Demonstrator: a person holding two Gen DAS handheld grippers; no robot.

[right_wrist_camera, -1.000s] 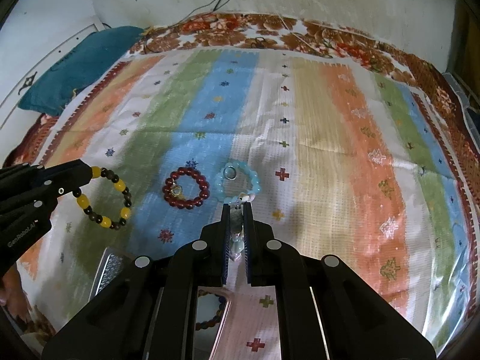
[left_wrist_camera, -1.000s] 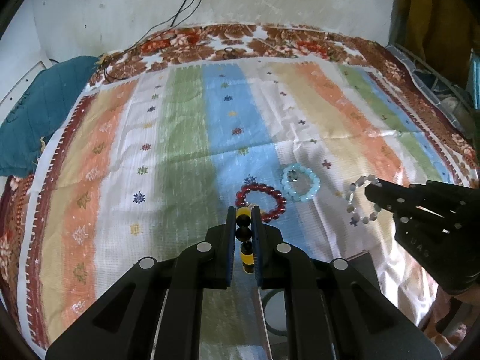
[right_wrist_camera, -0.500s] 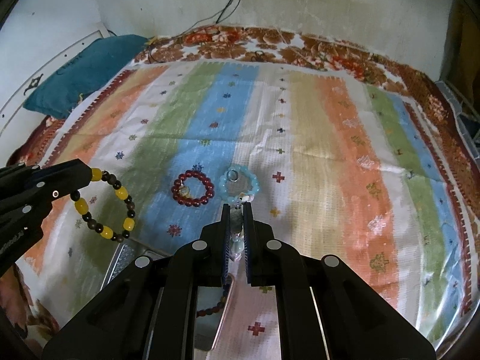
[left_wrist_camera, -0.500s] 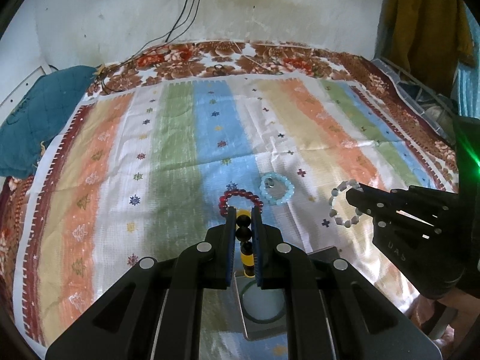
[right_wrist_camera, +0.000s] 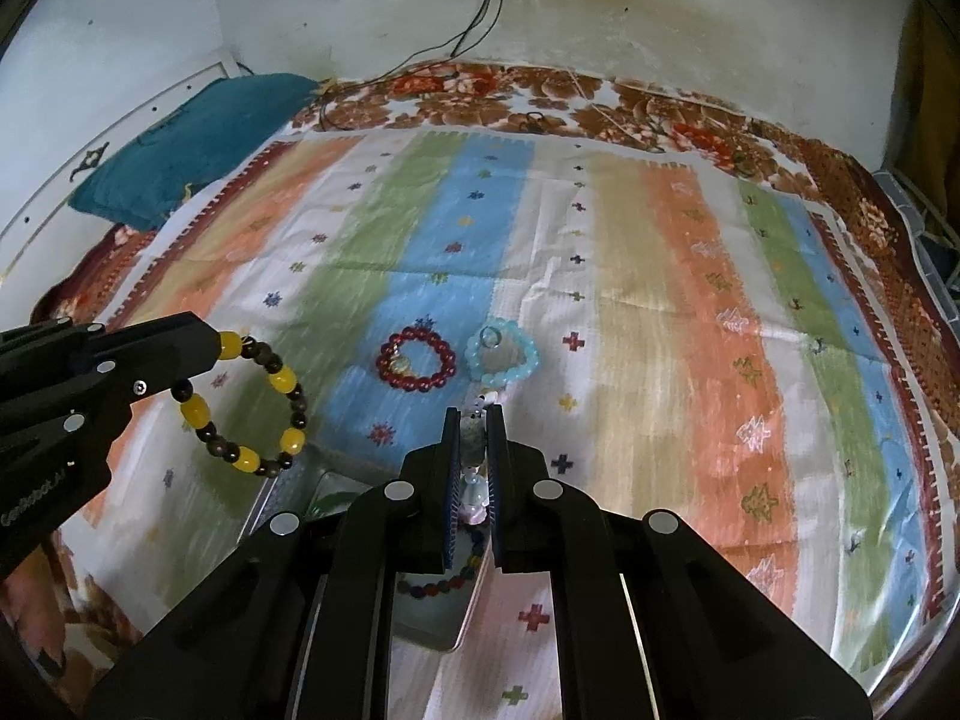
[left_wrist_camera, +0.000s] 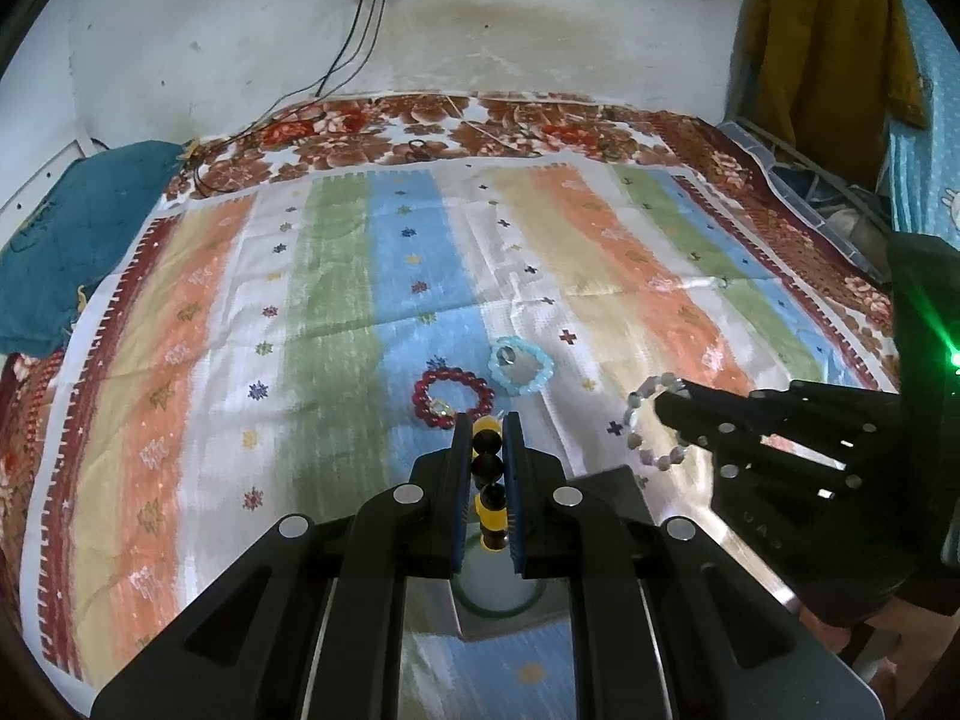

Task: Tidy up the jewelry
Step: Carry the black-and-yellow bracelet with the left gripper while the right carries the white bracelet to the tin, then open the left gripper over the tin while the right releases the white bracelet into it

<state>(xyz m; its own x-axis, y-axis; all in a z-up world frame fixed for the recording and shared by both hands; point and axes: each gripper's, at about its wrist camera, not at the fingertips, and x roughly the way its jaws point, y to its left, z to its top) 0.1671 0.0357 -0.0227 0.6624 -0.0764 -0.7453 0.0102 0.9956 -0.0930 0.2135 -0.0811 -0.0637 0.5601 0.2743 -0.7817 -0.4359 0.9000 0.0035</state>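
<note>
The left gripper [left_wrist_camera: 487,456] pinches the yellow-and-black bracelet [right_wrist_camera: 252,402], whose loop hangs off its tips, standing roughly upright. The right gripper [right_wrist_camera: 474,456] is clamped on the pale bracelet [left_wrist_camera: 651,420], which hangs the same way. Both are held nearer the cameras than the red bracelet [right_wrist_camera: 415,358], which lies flat on the striped cloth [right_wrist_camera: 660,312] with the blue bracelet [right_wrist_camera: 501,354] just right of it. Nearer than the red bracelet sits a shiny tray [right_wrist_camera: 432,618], apparently holding another beaded bracelet. Both grippers have risen since a second ago.
</note>
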